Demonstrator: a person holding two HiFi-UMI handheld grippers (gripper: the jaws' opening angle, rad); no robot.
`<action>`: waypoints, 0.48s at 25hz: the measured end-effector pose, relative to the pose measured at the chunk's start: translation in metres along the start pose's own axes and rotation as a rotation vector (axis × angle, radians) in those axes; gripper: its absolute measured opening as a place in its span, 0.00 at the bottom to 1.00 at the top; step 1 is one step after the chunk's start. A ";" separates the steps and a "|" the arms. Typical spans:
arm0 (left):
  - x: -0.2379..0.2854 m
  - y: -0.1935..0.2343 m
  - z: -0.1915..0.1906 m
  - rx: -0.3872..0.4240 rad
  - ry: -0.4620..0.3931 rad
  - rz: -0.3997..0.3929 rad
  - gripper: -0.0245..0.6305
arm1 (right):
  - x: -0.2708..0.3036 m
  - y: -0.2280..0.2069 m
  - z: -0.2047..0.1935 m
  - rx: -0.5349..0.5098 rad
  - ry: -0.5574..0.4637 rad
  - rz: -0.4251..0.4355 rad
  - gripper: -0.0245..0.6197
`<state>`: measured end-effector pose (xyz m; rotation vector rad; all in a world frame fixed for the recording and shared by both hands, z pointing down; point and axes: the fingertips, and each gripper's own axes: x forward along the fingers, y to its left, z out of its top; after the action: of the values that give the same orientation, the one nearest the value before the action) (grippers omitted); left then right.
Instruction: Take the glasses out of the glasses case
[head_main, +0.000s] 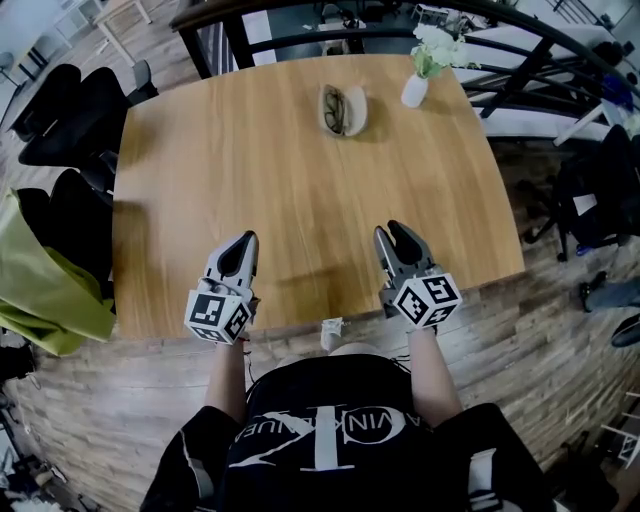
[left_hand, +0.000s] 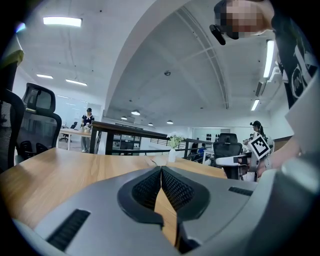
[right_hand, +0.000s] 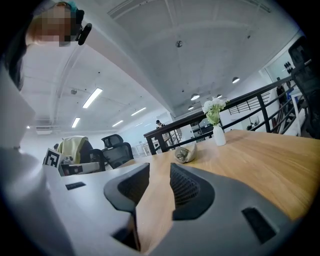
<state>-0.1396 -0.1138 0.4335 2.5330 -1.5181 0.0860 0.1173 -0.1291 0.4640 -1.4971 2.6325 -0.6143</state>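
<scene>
Your table (head_main: 250, 180) held a white vase (head_main: 414, 90) of flowers (head_main: 437, 48) far right; black chairs (head_main: 60, 110) and green cloth (head_main: 45, 290) were left.

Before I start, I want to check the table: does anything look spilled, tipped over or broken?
Nothing stands out. The glasses case lies open with the glasses inside, and the vase stands upright.

Black shirt (head_main: 330, 440): white print, seen upside down from head view. One line of small capitals crosses bigger white letter shapes; only "VIN" reads clearly, the rest lost in folds.

Marker cube (head_main: 218, 315) on left claw (head_main: 246, 238): square black-white code patterns, no letters or digits.

Marker cube (head_main: 430, 298) on right claw (head_main: 390, 230): same kind of pattern.

No readable text on worktop (head_main: 250, 170) or elsewhere.
</scene>
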 end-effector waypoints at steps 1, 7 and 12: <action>0.005 0.001 0.001 0.000 0.001 0.002 0.07 | 0.005 -0.003 0.002 0.001 0.002 0.001 0.22; 0.035 0.010 0.003 -0.001 -0.002 0.019 0.07 | 0.032 -0.019 0.016 0.002 -0.005 0.020 0.22; 0.056 0.015 0.009 -0.002 -0.007 0.031 0.07 | 0.053 -0.026 0.026 0.011 0.004 0.044 0.22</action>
<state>-0.1263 -0.1712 0.4350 2.5112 -1.5588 0.0795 0.1172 -0.1934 0.4572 -1.4326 2.6528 -0.6279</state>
